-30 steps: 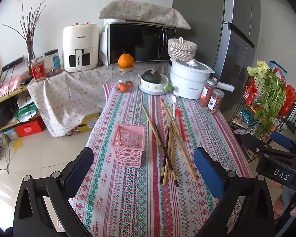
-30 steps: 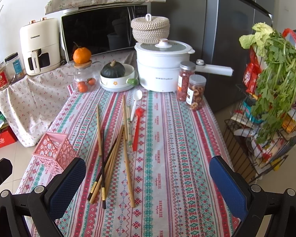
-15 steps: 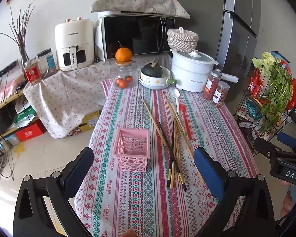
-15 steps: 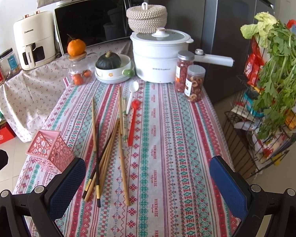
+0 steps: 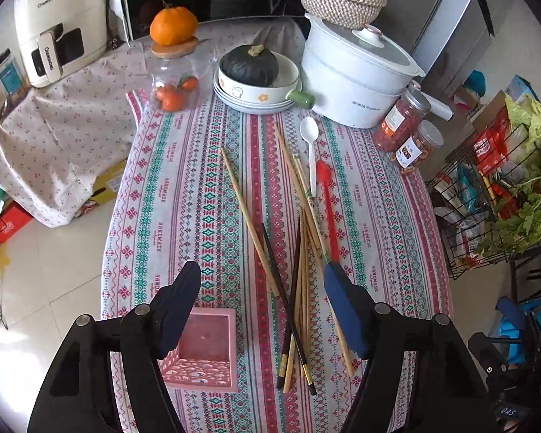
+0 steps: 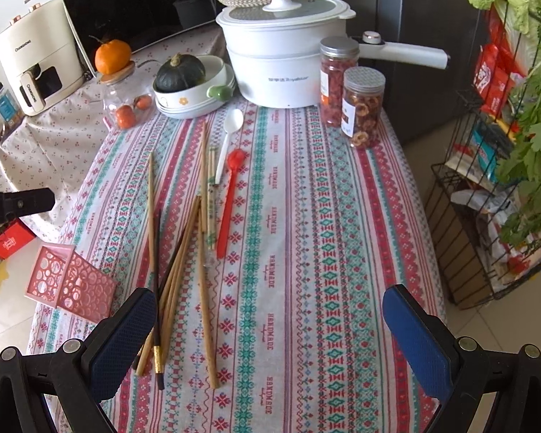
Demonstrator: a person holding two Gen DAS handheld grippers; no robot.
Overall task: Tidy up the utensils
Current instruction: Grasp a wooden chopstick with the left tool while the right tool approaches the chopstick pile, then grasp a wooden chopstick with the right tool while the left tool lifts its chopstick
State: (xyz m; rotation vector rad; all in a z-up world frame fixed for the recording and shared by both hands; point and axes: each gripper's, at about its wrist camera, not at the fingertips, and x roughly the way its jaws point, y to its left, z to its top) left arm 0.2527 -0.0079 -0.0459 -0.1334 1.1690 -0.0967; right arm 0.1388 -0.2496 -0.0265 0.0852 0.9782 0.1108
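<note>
Loose chopsticks point(image 5: 299, 281) — pale wooden and dark ones — lay fanned at the centre of the striped counter point(image 5: 371, 216), their near ends crossing. At 1 o'clock of the bundle lay a white spoon point(image 5: 311, 144) and, just beside it, a red spoon point(image 5: 326, 198). At 8 o'clock stood the pink basket point(image 5: 205, 353), upright and apart from the chopsticks. The left gripper point(image 5: 261, 278) hung above bundle and basket — its jaws had just been closing partway, yet gripped nothing. The right gripper point(image 6: 270, 310) stood wide open, holding nothing, over bare cloth at 3 o'clock of the chopsticks. A white pot point(image 6: 281, 54) stood at the counter's far end.
</note>
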